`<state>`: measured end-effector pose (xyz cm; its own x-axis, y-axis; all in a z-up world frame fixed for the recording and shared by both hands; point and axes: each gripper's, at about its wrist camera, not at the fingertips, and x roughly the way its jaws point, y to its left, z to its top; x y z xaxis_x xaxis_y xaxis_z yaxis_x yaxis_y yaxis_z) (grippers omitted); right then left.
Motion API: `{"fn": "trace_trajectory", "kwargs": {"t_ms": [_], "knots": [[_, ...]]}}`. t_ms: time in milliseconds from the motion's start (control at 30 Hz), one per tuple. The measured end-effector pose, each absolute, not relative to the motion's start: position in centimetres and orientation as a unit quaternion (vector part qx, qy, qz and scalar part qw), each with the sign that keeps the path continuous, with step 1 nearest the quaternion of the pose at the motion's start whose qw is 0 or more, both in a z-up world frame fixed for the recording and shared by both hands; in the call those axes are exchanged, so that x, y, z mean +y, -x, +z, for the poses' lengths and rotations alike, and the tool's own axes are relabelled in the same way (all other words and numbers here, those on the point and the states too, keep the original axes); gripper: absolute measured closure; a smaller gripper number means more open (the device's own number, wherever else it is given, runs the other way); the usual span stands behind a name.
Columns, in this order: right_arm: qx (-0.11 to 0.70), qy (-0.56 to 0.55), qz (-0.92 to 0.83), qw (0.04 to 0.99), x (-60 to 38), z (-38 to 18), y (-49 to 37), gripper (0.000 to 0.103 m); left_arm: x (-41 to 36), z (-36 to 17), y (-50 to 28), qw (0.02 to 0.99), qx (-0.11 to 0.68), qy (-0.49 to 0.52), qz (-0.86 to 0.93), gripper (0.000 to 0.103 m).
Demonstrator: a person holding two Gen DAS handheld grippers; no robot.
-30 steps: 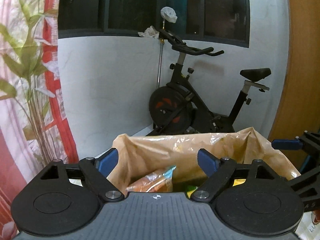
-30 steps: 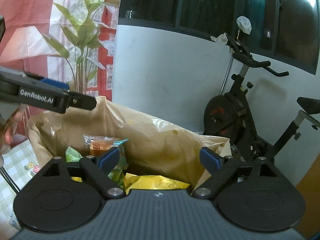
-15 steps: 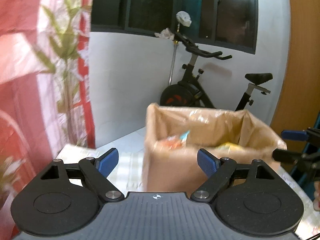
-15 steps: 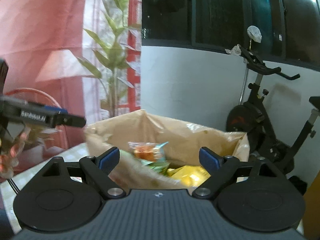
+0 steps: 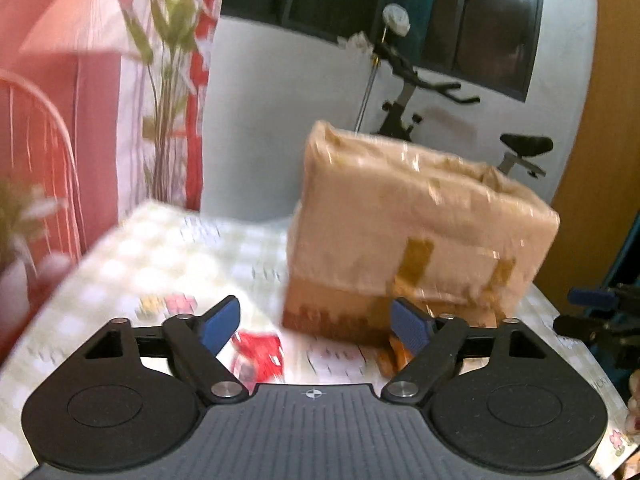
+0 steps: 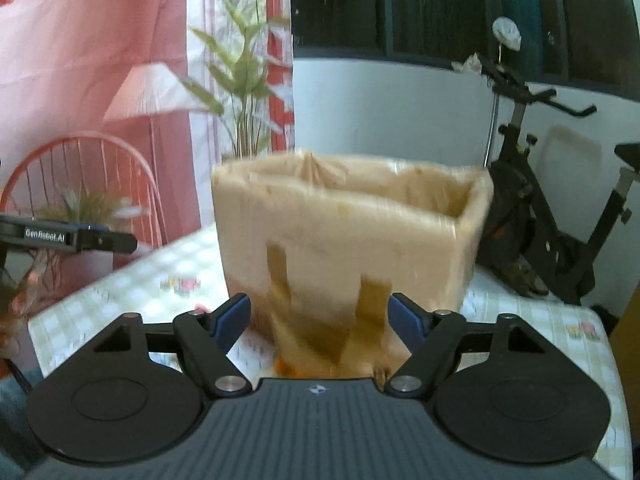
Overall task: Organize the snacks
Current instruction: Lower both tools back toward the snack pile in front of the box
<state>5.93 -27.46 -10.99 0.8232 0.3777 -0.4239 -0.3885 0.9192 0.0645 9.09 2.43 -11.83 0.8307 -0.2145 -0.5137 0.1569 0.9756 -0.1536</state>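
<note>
- Left wrist view: the left hand-held gripper (image 5: 316, 322) hangs low over the checked tabletop (image 5: 152, 256), aimed at a red snack packet (image 5: 260, 354) lying loose on the cloth just ahead of it. An orange packet (image 5: 394, 354) lies beside the right pad, at the foot of the lined cardboard box (image 5: 416, 236).
- Its jaws have just been closing a little yet stand well apart; nothing is between the pads, nothing touched.
- To do this pick well, I'd judge: come down square over one packet, pinch the crinkly wrapper across its middle, and keep clear of the box wall.
- Right wrist view: the right hand-held gripper (image 6: 318, 318) faces the near wall of the box, which stands toward the far edge of the tabletop. An orange packet shows below, blurred.
- Its jaws have just been closing too, more markedly; still parted, gripping nothing.
- Both pictures are smeared, so wrapper details stay uncertain.
</note>
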Motion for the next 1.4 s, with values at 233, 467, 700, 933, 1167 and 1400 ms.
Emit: {"fn": "trace_trajectory", "kwargs": {"t_ms": [233, 467, 700, 933, 1167, 1400], "knots": [[0.301, 0.025, 0.191, 0.934, -28.7, -16.9, -4.6, 0.035, 2.1, -14.8, -8.5, 0.945, 0.312, 0.056, -0.087, 0.024], [0.380, 0.042, 0.186, 0.905, -29.4, -22.1, -3.1, 0.037, 2.8, -16.5, -7.8, 0.938, 0.333, 0.073, -0.065, 0.025], [0.408, 0.066, 0.180, 0.893, -29.5, -24.0, -2.8, 0.041, 2.9, -17.2, -7.5, 0.933, 0.347, 0.081, -0.056, 0.025], [0.404, 0.050, 0.191, 0.893, -29.8, -24.0, -2.6, 0.059, 2.9, -18.1, -7.7, 0.927, 0.361, 0.086, -0.048, 0.025], [0.369, 0.055, 0.182, 0.910, -28.7, -23.7, -5.1, 0.060, 3.2, -18.5, -7.8, 0.926, 0.366, 0.089, -0.036, 0.026], [0.316, 0.038, 0.149, 0.936, -29.5, -24.2, -7.5, 0.060, 4.0, -19.2, -8.1, 0.922, 0.376, 0.096, -0.013, 0.026]]}}
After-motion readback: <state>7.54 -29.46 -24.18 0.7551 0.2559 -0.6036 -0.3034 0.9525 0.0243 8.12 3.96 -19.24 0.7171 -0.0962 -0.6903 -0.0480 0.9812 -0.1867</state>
